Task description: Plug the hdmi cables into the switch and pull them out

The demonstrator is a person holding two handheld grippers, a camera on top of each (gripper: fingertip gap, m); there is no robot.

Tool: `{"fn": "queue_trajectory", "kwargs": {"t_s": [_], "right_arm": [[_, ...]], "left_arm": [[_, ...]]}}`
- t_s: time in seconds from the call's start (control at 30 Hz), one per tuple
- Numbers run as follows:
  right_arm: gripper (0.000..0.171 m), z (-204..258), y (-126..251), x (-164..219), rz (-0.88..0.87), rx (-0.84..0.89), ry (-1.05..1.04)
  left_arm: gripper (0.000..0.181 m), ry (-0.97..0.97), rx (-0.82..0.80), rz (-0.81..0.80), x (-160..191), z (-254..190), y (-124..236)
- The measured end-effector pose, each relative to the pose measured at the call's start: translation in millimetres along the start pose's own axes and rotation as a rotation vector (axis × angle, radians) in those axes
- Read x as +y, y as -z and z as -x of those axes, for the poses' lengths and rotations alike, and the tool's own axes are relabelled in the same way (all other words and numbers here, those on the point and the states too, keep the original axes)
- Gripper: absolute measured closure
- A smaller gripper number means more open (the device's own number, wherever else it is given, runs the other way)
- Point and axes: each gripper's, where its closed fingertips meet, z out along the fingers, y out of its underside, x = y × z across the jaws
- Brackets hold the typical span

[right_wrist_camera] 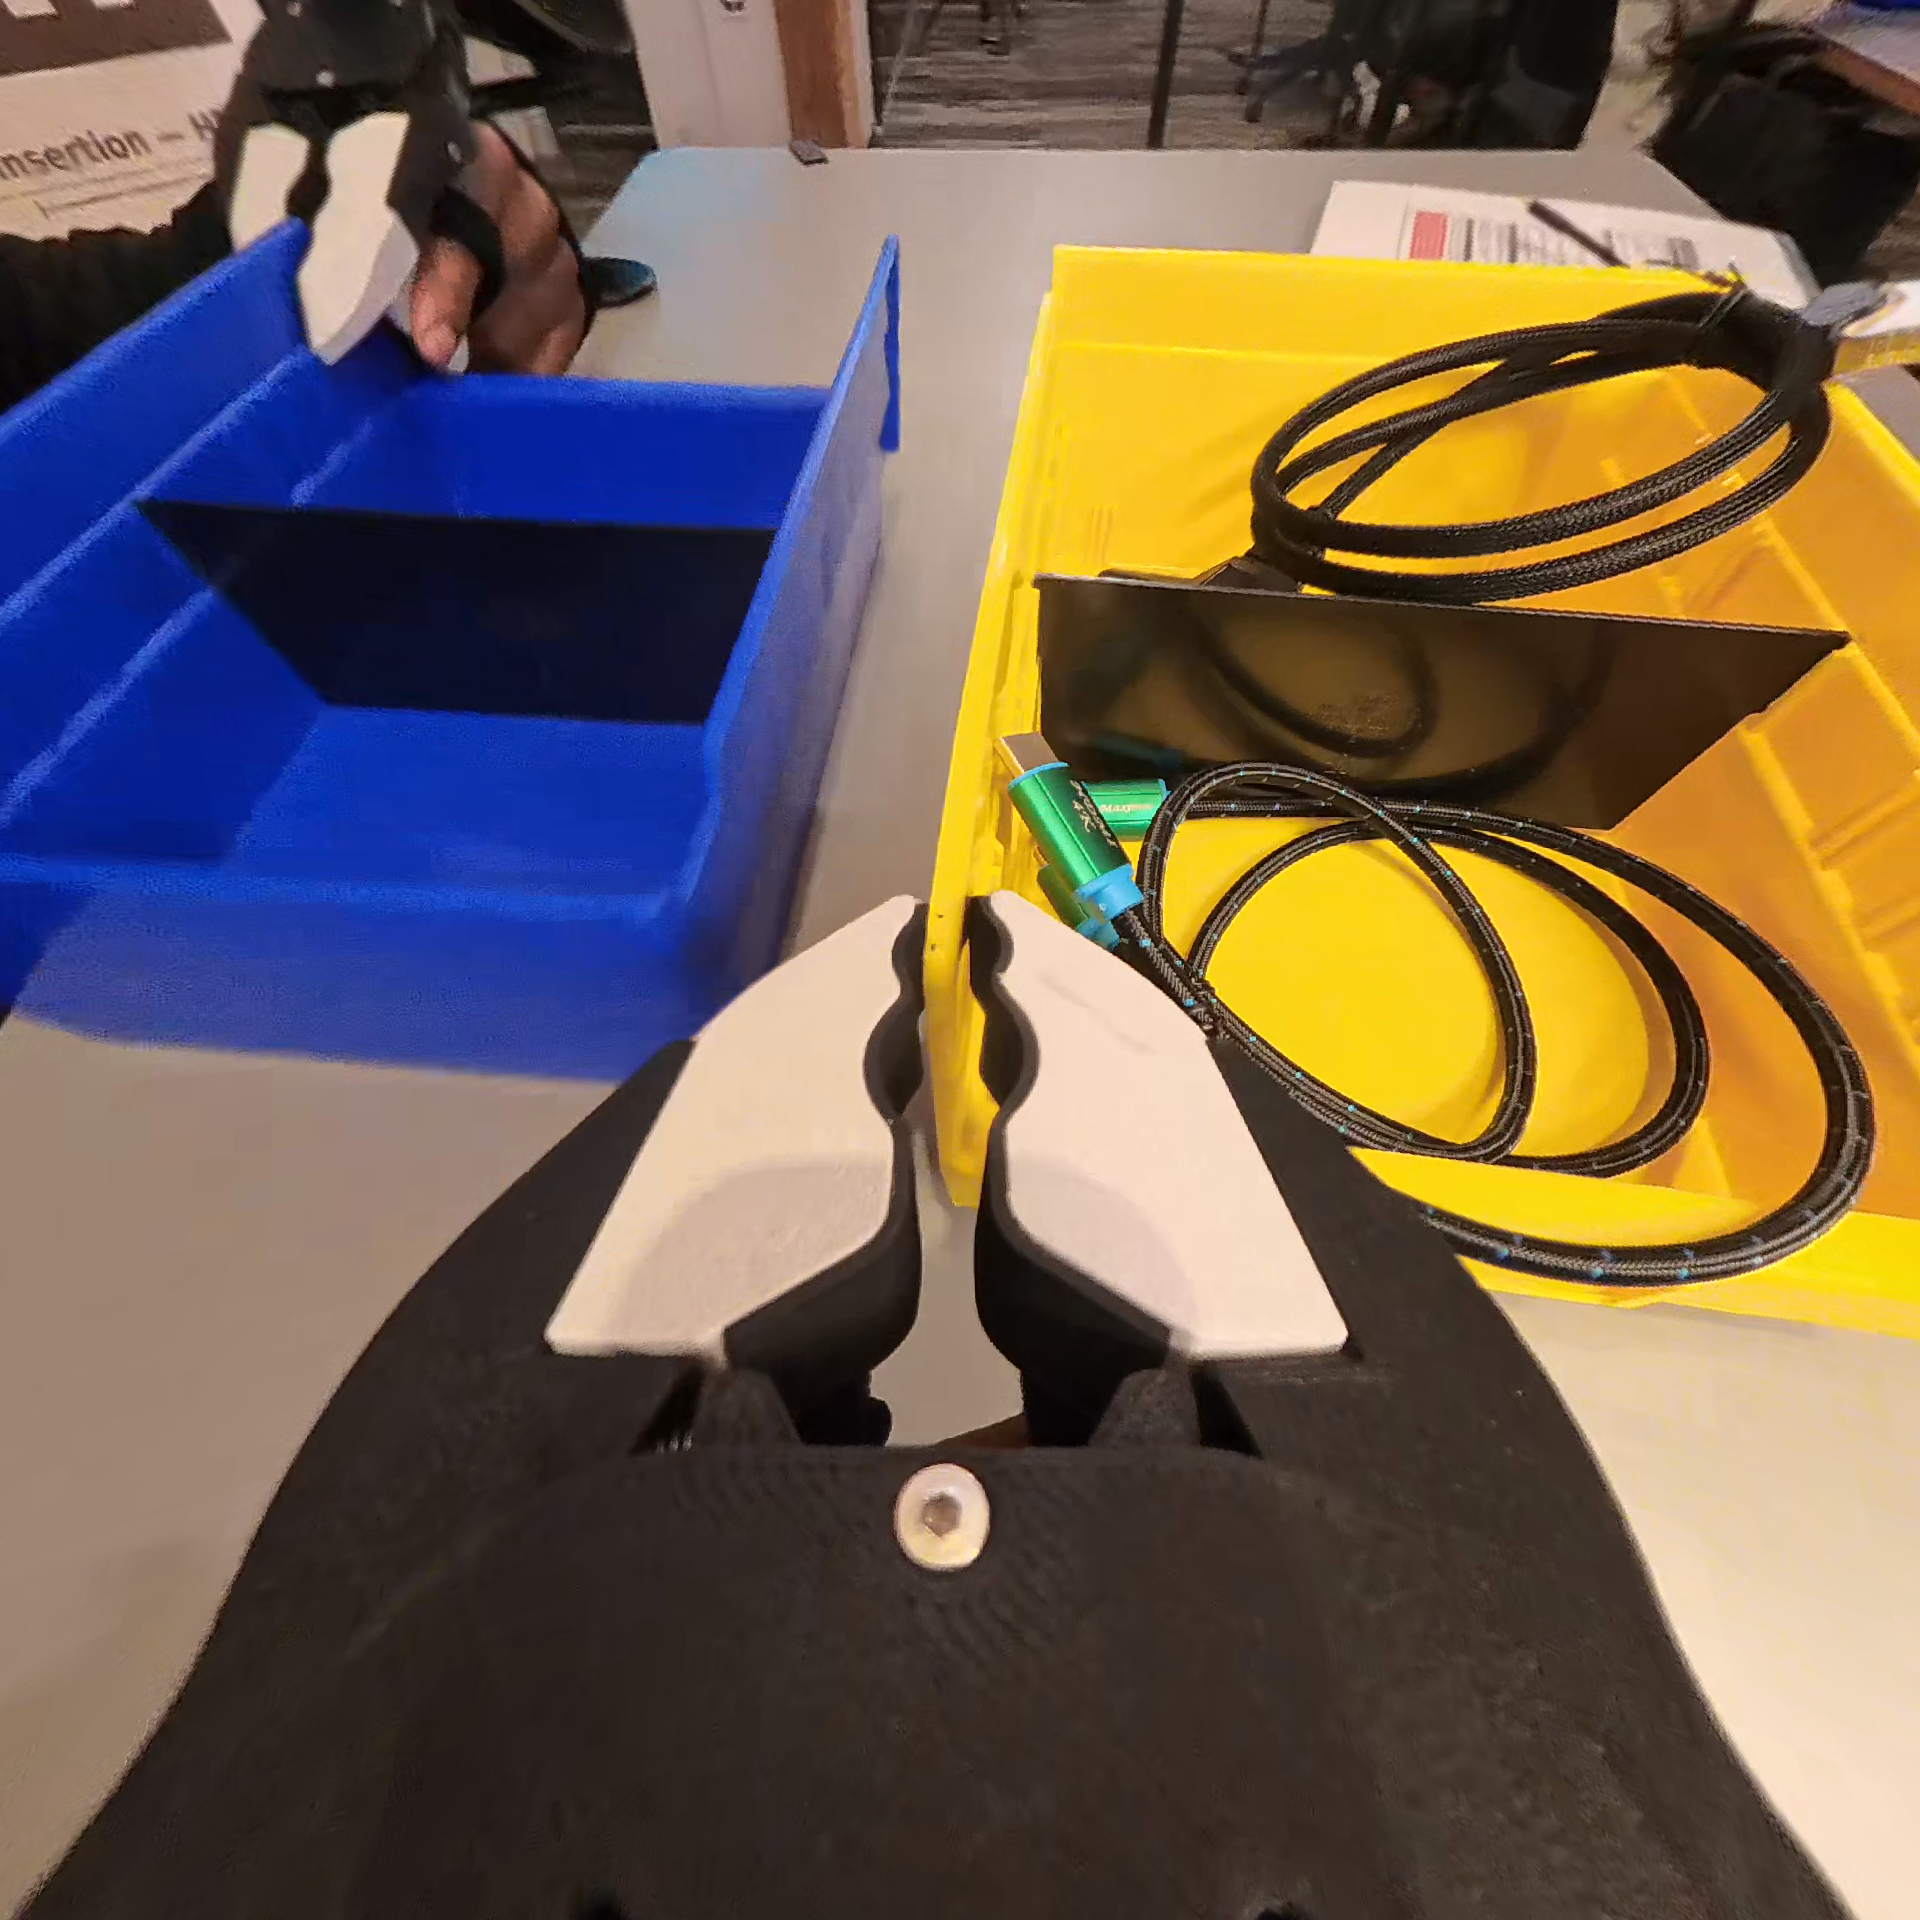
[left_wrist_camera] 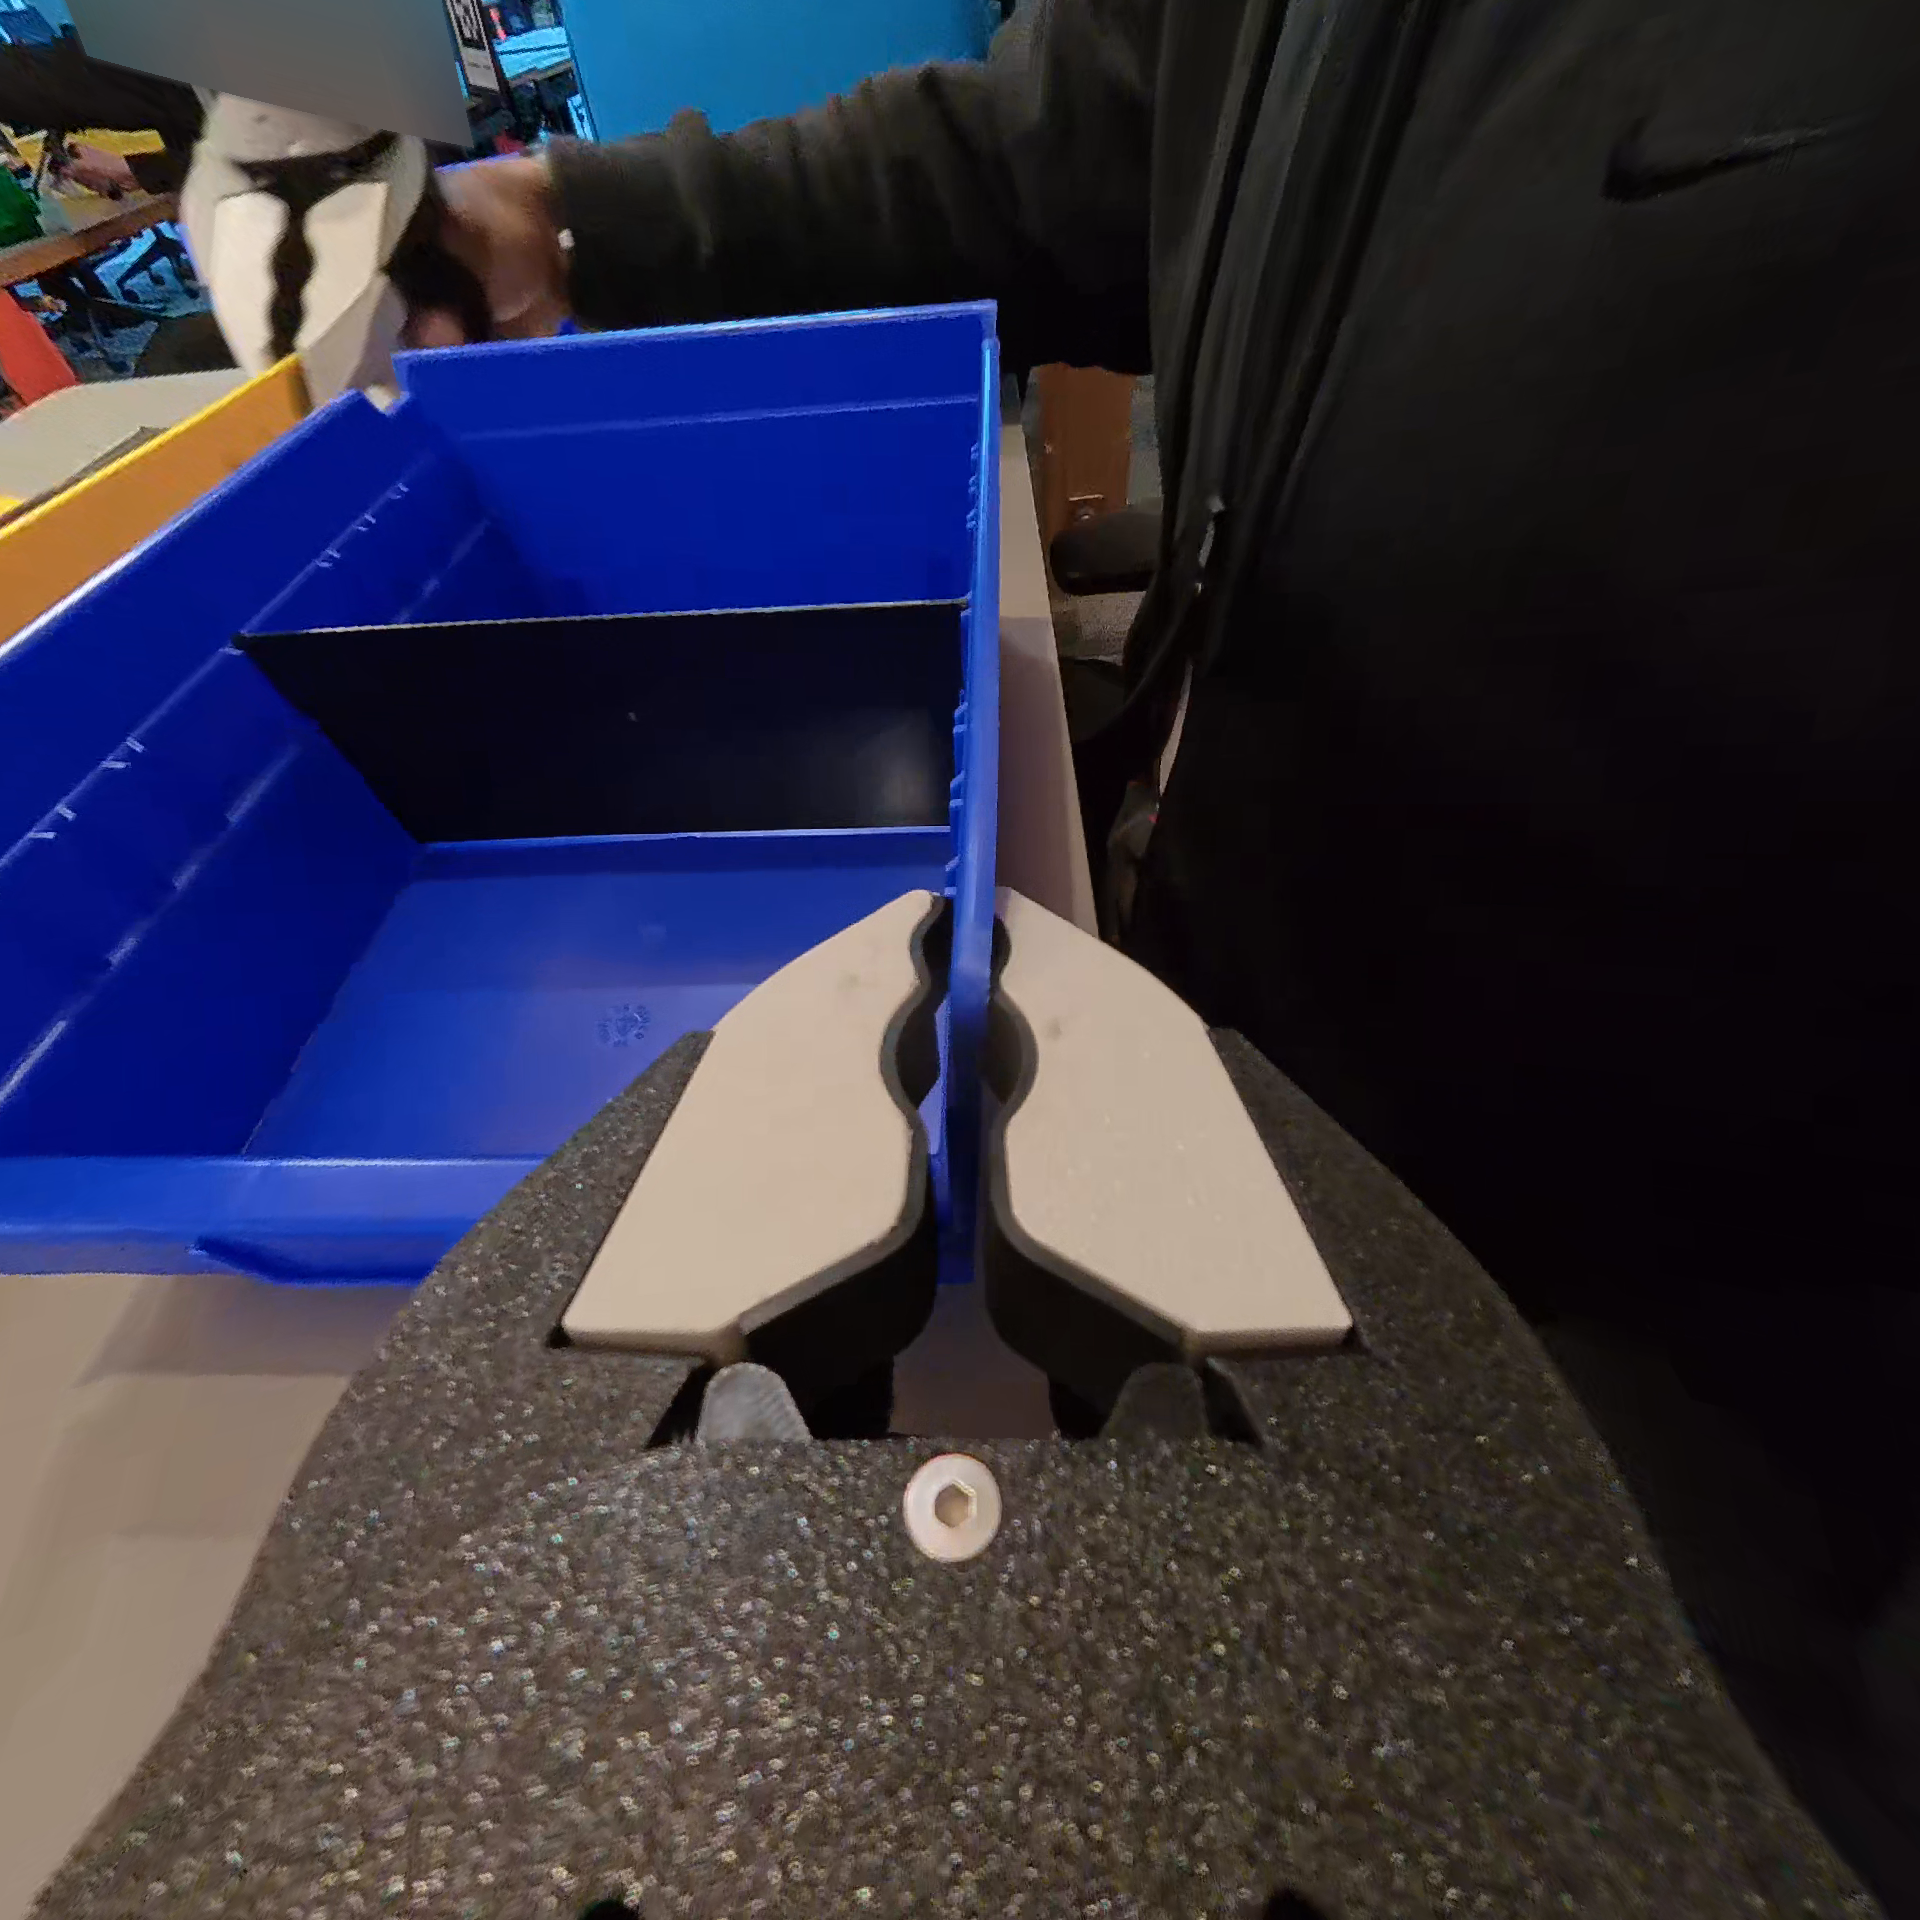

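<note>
Both tongs grip bin walls: left tongs (left_wrist_camera: 968, 935) clenched on blue bin (left_wrist_camera: 312, 831), right tongs (right_wrist_camera: 945, 914) on yellow bin (right_wrist_camera: 997, 623). Slide them evenly; cables (right_wrist_camera: 1455, 935) lie at two o'clock.

Each gripper (left_wrist_camera: 971, 925) (right_wrist_camera: 945, 909) has two pale grey fingers (left_wrist_camera: 790, 1122) with wavy black inner pads, a rough black body and one silver hex screw (right_wrist_camera: 940, 1515) at 6 o'clock. The person wears a black sleeve (left_wrist_camera: 831, 218).
</note>
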Motion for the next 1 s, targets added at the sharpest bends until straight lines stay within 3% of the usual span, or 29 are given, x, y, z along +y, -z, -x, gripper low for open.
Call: {"fn": "queue_trajectory", "kwargs": {"t_s": [0.27,0.4,0.43,0.53,0.6,0.7,0.83,0.9,1.0], "right_arm": [[0.162,-11,-55,-26,-0.001,-0.130,0.005],[0.163,-13,-67,-31,0.086,-0.095,0.056],[0.159,-16,-65,-35,0.095,-0.058,0.080],[0.144,-22,-38,-68,0.012,0.032,0.067],[0.140,-26,-8,-87,-0.030,0.129,0.040],[0.125,-19,40,-86,0.039,0.315,-0.095],[0.107,26,89,-25,0.220,0.472,-0.438],[0.100,52,103,-3,0.223,0.502,-0.573],[0.092,84,104,27,0.263,0.497,-0.698]], "left_arm": [[0.178,0.007,0.036,0.004,-24,-11,-67],[0.177,0.011,0.020,0.002,-30,-9,-82],[0.177,0.017,0.016,0.003,-29,-9,-82],[0.147,0.020,0.017,-0.009,-35,-9,-68],[0.138,0.015,0.019,-0.062,-51,-5,-51],[0.134,0.096,-0.184,-0.084,-68,54,-13],[0.122,0.428,-0.692,0.054,-38,193,66],[0.120,0.553,-0.789,0.090,-23,240,92],[0.119,0.690,-0.781,0.215,7,285,98]]}}
